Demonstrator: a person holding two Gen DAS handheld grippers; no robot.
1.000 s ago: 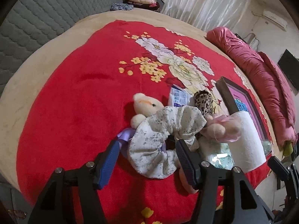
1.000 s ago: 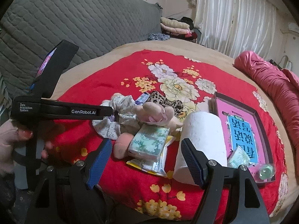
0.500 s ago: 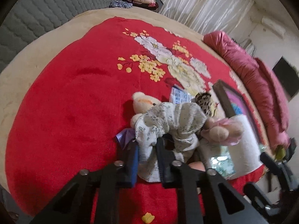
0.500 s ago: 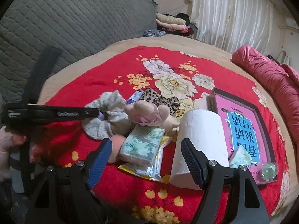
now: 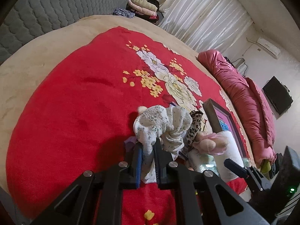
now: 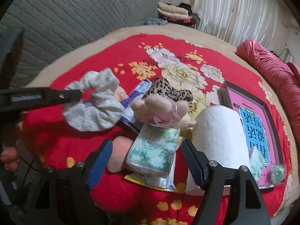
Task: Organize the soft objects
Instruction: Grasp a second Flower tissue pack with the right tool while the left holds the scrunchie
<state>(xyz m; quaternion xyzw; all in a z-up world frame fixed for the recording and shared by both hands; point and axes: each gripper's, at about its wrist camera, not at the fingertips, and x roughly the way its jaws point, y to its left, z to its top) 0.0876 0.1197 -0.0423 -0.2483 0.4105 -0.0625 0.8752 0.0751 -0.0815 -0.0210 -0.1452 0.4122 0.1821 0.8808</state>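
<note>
My left gripper [image 5: 147,146] is shut on a white floral scrunchie [image 5: 165,123] and holds it lifted above the red blanket [image 5: 75,112]. In the right wrist view the scrunchie [image 6: 95,110] hangs from the left gripper [image 6: 79,95] at the left. My right gripper [image 6: 147,161] is open and empty, low over a green tissue pack [image 6: 153,150]. A pink plush toy [image 6: 163,110], a leopard-print scrunchie [image 6: 168,91] and a white paper roll [image 6: 215,135] lie in the pile. A cream plush bear is mostly hidden behind the scrunchie.
A framed pink picture [image 6: 253,120] lies at the right with a small packet and a marble on it. A rolled pink quilt [image 5: 243,93] runs along the bed's right side. Folded clothes [image 5: 142,5] sit at the far end by the grey headboard [image 5: 46,9].
My left gripper closed on the floral scrunchie and raised it off the pile. My right gripper moved closer over the tissue pack and stayed open.
</note>
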